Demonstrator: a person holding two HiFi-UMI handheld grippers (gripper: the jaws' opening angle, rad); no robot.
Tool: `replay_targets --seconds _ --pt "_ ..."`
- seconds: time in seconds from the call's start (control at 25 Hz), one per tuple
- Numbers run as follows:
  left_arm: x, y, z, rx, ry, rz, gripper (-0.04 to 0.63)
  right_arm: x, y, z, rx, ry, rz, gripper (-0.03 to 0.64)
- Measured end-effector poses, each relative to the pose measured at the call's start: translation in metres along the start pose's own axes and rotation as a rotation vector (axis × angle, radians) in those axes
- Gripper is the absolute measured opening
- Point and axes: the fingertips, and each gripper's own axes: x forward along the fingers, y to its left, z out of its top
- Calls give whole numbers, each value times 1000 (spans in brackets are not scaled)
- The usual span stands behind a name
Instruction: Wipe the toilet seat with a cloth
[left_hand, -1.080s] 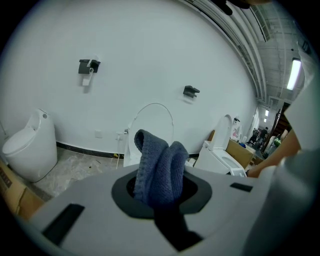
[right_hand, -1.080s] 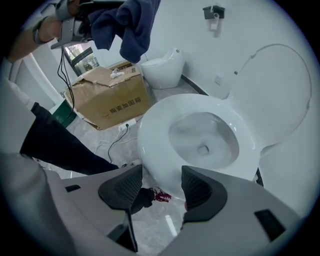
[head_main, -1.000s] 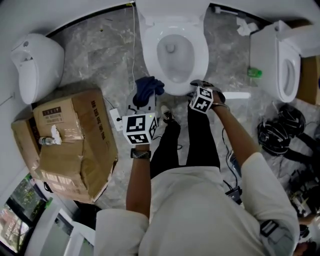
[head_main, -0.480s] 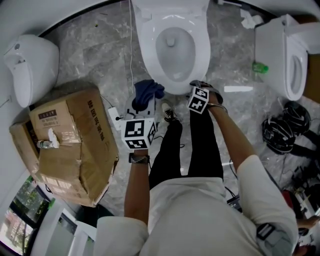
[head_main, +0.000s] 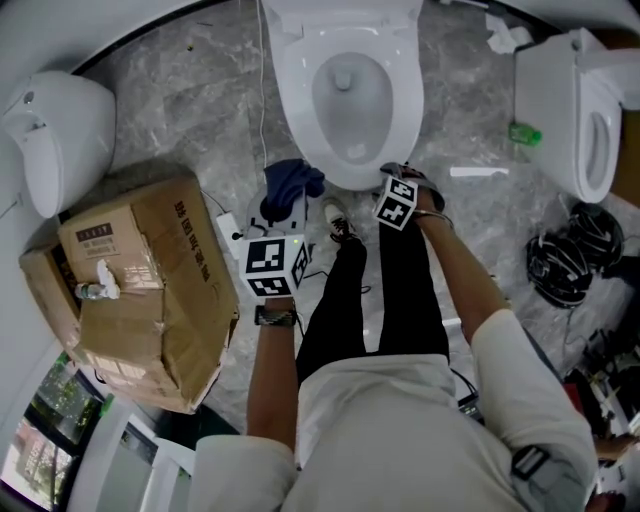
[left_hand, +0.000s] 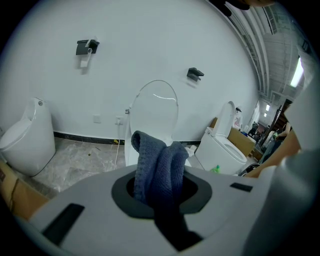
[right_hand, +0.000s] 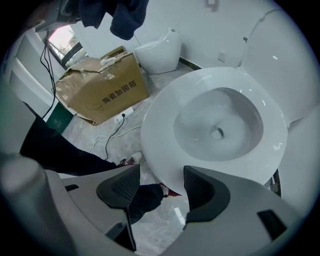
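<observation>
Toilet (head_main: 292, 100), rear beyond top edge

The white, oval toilet seat (head_main: 292, 100) lies flat around the open bowl. The dark blue cloth (head_main: 292, 183), bunched in folds, sits pinched in the left gripper (left_hand: 160, 192) just off the seat's front edge.

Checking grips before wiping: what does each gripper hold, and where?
Left gripper pinches the blue cloth at a fold; right gripper empty, jaws just opening wider.

2 toilets (head_main: 290, 90) (head_main: 545, 100), 1 urinal (head_main: 55, 120), 1 cloth (head_main: 293, 182), 1 cardboard box (head_main: 140, 290), 2 grippers (head_main: 280, 215) (head_main: 400, 175), 1 green bottle (head_main: 524, 133), 1 power strip (head_main: 232, 238)
</observation>
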Motion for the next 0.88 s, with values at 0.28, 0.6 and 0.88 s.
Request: replay_targets --seconds 0.28,0.6,0.88 --pt "31 6 15 -26 13 -1 55 -8 1 1 195 -48 126 275" --pt "110 8 50 -54 -8 -3 55 -19 2 -11 365 -115 266 269" --pt "191 17 74 -7 -53 -13 55 -69 -78 13 473 -352 147 140"
